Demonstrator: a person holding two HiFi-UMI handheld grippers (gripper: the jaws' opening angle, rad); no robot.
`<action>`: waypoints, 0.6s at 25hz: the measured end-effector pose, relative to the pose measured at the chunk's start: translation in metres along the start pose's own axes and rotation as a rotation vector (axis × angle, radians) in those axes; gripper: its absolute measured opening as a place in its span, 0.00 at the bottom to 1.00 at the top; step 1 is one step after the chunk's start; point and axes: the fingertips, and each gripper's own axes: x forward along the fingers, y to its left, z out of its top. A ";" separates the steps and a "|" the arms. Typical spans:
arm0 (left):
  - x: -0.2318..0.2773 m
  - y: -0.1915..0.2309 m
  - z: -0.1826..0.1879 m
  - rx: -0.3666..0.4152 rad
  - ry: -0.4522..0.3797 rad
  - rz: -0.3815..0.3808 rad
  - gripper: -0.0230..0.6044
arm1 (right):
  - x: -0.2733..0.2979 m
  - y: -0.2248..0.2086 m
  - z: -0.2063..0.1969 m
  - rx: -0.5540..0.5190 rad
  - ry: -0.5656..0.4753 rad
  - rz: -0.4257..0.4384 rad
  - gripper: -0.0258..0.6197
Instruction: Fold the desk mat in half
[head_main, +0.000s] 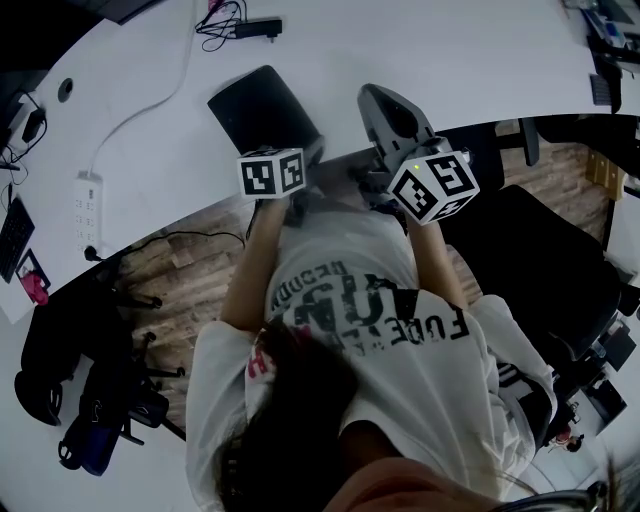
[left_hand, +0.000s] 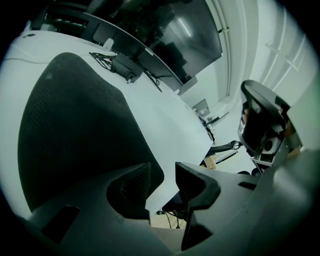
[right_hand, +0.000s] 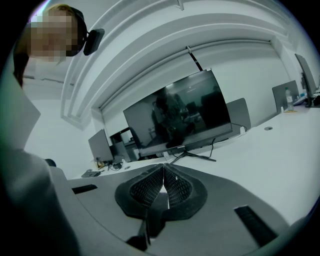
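Observation:
The black desk mat (head_main: 263, 108) lies flat on the white desk (head_main: 420, 50), close to its front edge. In the left gripper view the mat (left_hand: 75, 130) fills the left side. My left gripper (left_hand: 162, 182) is open just off the mat's near corner, with nothing between its jaws; its marker cube (head_main: 272, 172) sits just in front of the mat's near edge. My right gripper (right_hand: 163, 180) is shut on nothing and points up toward a monitor. In the head view the right gripper (head_main: 375, 98) is raised to the right of the mat.
A power strip (head_main: 88, 212) with a white cable and a black adapter (head_main: 258, 28) lie on the desk to the left and far side. A large monitor (right_hand: 177, 117) stands further along. A black office chair (head_main: 545, 270) is at the person's right, and another chair base (head_main: 95, 400) at the left.

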 end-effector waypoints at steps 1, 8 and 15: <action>-0.001 0.001 0.001 -0.008 -0.010 0.003 0.26 | 0.001 0.001 0.000 -0.001 0.000 0.004 0.04; -0.015 0.004 0.007 -0.037 -0.067 0.016 0.14 | 0.007 0.010 -0.005 -0.004 0.013 0.033 0.04; -0.023 0.001 0.009 -0.032 -0.090 0.017 0.06 | 0.008 0.014 -0.006 -0.004 0.013 0.044 0.04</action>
